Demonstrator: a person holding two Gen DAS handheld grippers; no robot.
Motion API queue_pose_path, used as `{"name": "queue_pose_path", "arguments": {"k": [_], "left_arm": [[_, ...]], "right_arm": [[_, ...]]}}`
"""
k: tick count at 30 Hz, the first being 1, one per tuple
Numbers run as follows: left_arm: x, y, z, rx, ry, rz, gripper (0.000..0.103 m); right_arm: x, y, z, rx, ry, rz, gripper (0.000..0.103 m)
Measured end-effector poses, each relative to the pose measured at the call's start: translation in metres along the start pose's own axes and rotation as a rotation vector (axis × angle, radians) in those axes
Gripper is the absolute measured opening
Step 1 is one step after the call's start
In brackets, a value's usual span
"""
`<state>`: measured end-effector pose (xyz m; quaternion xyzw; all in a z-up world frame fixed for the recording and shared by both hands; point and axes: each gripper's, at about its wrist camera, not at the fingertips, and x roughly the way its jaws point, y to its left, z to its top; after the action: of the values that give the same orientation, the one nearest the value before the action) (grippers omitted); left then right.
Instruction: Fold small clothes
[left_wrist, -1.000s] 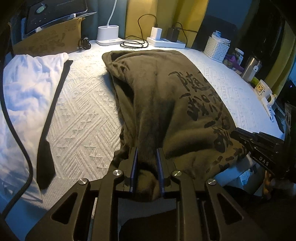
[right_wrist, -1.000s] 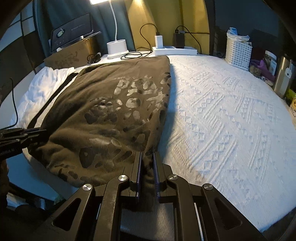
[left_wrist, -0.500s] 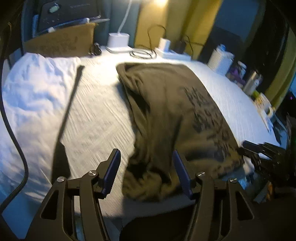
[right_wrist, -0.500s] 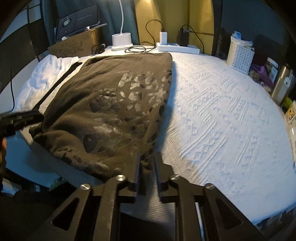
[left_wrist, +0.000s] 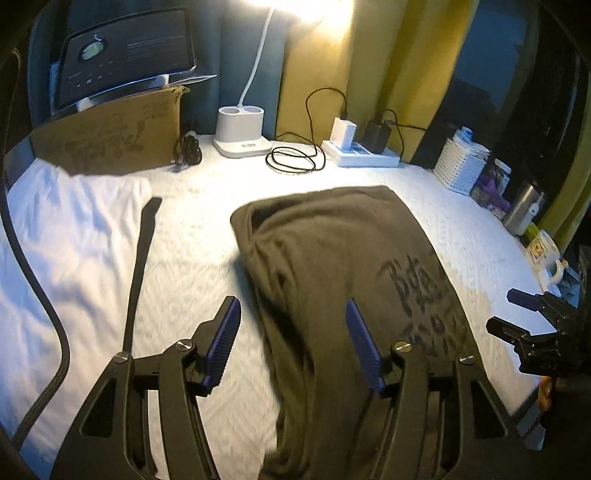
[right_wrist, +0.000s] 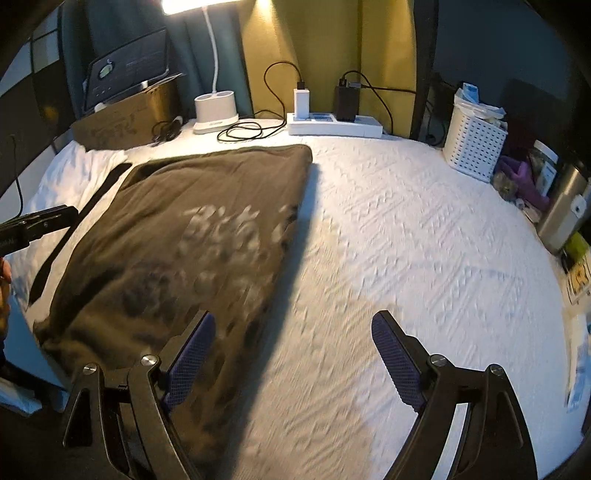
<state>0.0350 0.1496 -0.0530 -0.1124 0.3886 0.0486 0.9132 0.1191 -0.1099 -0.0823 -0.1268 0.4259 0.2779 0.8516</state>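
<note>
Both tongs (left_wrist: 291, 343) (right_wrist: 291, 363) just opened, releasing the brown shirt (right_wrist: 177, 251).

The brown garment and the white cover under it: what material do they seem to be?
Brown garment: probably soft matte knit cotton; it drapes in limp folds, with a slightly glossy dark print. White cover: apparently woven or quilted textile, matte, with raised geometric pattern. Exact fibres cannot be told.

Two wrist views, angled down from the bed's near edge.
Both facing the far-edge lamp base (left_wrist: 240, 131), sharing the olive T-shirt (right_wrist: 177, 236).
</note>
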Motion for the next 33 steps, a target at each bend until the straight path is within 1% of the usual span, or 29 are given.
{"name": "queue_pose_path", "arguments": {"k": [3, 6, 11, 16, 22, 25, 29, 31, 33], "left_arm": [[0.011, -0.002, 0.015, 0.013, -0.005, 0.006, 0.059], [0.023, -0.001, 0.028, 0.005, -0.008, 0.008, 0.059], [0.046, 0.01, 0.041, -0.022, 0.0, 0.026, 0.059], [0.07, 0.021, 0.049, -0.044, 0.015, 0.06, 0.059], [0.091, 0.029, 0.053, -0.073, 0.035, 0.048, 0.059], [0.098, 0.032, 0.054, -0.089, 0.046, 0.025, 0.059], [0.102, 0.033, 0.056, -0.081, 0.051, 0.012, 0.06], [0.108, 0.035, 0.056, -0.084, 0.065, 0.011, 0.061], [0.112, 0.037, 0.055, -0.09, 0.075, 0.011, 0.068]], "right_arm": [[0.014, -0.008, 0.017, 0.005, 0.002, 0.005, 0.088], [0.027, -0.018, 0.031, 0.019, 0.0, 0.008, 0.088], [0.046, -0.031, 0.054, 0.015, -0.007, 0.004, 0.088], [0.066, -0.039, 0.075, 0.003, -0.044, 0.008, 0.088], [0.093, -0.044, 0.102, 0.034, -0.059, 0.024, 0.088], [0.103, -0.044, 0.112, 0.028, -0.064, 0.032, 0.088], [0.116, -0.043, 0.122, 0.023, -0.064, 0.047, 0.088], [0.124, -0.042, 0.128, 0.025, -0.061, 0.066, 0.088], [0.133, -0.04, 0.133, 0.029, -0.056, 0.093, 0.088]]}}
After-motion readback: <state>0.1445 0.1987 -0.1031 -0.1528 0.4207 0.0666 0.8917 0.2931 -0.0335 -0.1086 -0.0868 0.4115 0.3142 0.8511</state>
